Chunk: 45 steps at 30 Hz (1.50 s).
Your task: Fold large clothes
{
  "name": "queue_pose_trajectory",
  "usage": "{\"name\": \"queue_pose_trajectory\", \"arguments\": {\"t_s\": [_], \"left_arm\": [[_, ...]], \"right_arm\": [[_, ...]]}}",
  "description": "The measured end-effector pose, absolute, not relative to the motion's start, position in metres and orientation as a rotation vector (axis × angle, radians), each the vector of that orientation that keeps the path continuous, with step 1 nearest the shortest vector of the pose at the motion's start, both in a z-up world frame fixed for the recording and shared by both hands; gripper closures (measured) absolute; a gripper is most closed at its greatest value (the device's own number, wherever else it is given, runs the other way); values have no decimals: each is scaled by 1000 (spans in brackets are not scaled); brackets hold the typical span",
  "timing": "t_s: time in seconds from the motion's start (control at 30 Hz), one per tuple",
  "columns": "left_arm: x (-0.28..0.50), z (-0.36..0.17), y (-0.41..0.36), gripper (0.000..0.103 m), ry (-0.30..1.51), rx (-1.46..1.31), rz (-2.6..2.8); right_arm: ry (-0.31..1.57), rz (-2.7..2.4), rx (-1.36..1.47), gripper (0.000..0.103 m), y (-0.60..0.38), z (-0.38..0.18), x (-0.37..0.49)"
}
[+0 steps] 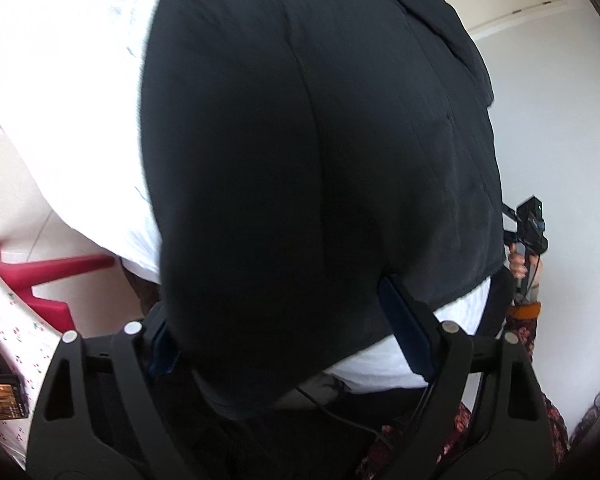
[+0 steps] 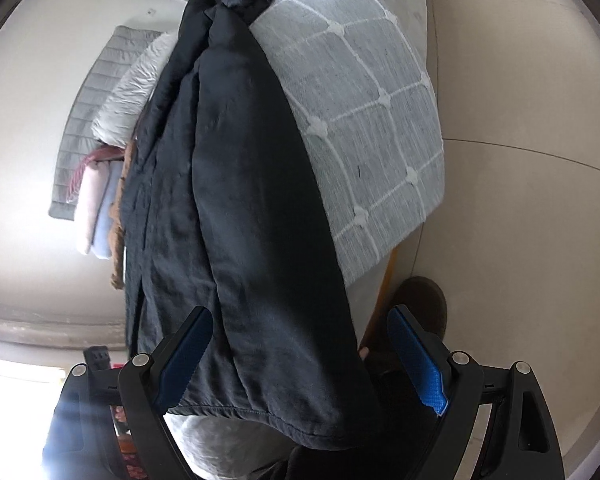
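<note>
Two sets of tongs close in on one dark padded jacket [image 2: 240, 200], spread over the white-covered bed [image 1: 60, 80] with its hem draped off the near edge, ready for folding. Left tongs [image 1: 292, 336] straddle the hem, released, pads not visibly pinching. Right tongs [image 2: 300, 356] gape around the other corner, nothing gripped. Checked grey bedding [image 2: 360, 120] lies alongside; folded linens [image 2: 96, 208] sit beyond.

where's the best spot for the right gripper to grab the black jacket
Probably the near hem of the black jacket, where it hangs off the front of the grey checked mattress. That edge is thin, stitched and free, with open space beneath it. The right gripper already straddles it with jaws wide, so come straight in from the near side and close across the hem, not on the bulky folded middle.
</note>
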<state>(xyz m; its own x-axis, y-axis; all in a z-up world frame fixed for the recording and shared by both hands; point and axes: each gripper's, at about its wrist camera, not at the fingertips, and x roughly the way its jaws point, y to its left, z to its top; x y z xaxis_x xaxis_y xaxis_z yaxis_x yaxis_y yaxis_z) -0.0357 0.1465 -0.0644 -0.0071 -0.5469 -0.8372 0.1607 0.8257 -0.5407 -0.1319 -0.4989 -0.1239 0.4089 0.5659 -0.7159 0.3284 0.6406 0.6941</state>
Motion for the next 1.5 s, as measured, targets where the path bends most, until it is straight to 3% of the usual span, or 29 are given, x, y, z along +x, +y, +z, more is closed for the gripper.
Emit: {"name": "queue_pose_trajectory", "arguments": {"t_s": [0.13, 0.23, 0.3, 0.37, 0.47, 0.67, 1.03, 1.37, 1.5], "left_arm": [[-41, -61, 136, 31, 1477, -277, -560], [-45, -51, 134, 43, 1448, -259, -539], [-47, -43, 133, 51, 1426, -235, -524], [-51, -31, 131, 63, 1396, -208, -511], [-53, -16, 126, 81, 1342, -190, -504], [-52, 20, 116, 90, 1187, -219, -542], [-13, 88, 109, 94, 821, -240, -518], [94, 120, 111, 94, 554, -302, -310], [149, 117, 113, 94, 538, -356, -239]], "right_arm": [[1159, 231, 892, 22, -485, -113, -138], [1147, 196, 872, 43, -476, -102, -145], [1130, 190, 874, 65, -473, -94, -149], [1104, 197, 854, 79, -470, -83, -152], [1053, 218, 807, 86, -460, -60, -155], [929, 231, 709, 89, -437, -8, -152], [725, 255, 642, 89, -414, 62, -107], [545, 126, 560, 90, -400, 106, -15], [488, 61, 601, 90, -411, 100, 33]]}}
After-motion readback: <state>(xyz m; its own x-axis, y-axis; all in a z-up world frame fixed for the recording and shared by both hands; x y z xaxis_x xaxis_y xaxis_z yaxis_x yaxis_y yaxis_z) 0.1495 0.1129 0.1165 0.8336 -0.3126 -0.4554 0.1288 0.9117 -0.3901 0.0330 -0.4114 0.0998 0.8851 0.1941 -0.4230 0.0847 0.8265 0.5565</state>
